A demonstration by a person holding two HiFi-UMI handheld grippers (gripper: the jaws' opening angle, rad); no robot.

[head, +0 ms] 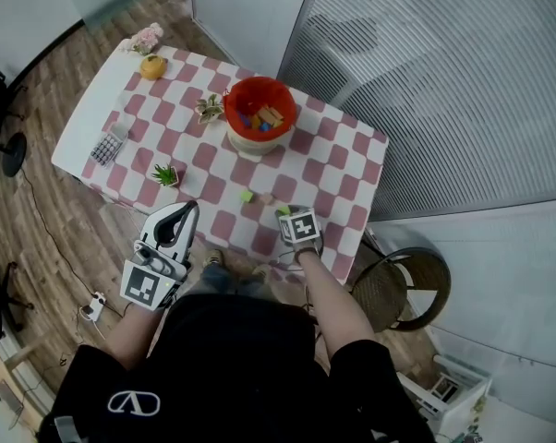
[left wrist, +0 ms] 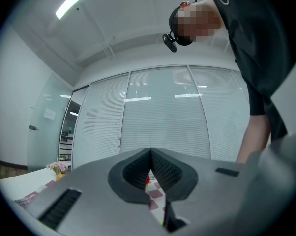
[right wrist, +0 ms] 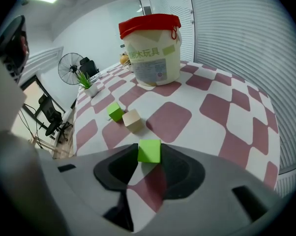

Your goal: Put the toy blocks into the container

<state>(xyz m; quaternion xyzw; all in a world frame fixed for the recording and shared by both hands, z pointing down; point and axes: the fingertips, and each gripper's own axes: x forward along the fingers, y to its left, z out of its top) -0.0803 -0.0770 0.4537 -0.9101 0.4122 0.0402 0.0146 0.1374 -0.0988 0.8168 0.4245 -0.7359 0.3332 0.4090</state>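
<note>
Red-and-white checked cloth [head: 352,169] covers the table, and the container [head: 233,105] – a pale bucket with a red rim – stands toward the far side, at about 12 o'clock from the table's middle. Several coloured blocks [head: 264,116] already lie inside it.

At the near edge, around 5 o'clock from the middle, the right gripper [head: 287,214] is down on the cloth with its jaws clamped on a bright green cube [right wrist: 149,150]; the right gripper view shows the cube's sides flush against both pads. Two more blocks rest on the cloth just beyond it, toward 11 o'clock from the gripper: a small green block [right wrist: 115,112] and a tan block [right wrist: 133,120], close beside each other. The bucket stands farther off along roughly the same line.

The left gripper [head: 187,209] is held at the table's near edge, near 7 o'clock, with its jaws together and nothing between them – only a sliver of cloth shows through the gap below the tips. A small potted plant [head: 166,175] sits on the cloth at 11 o'clock from it.
</note>
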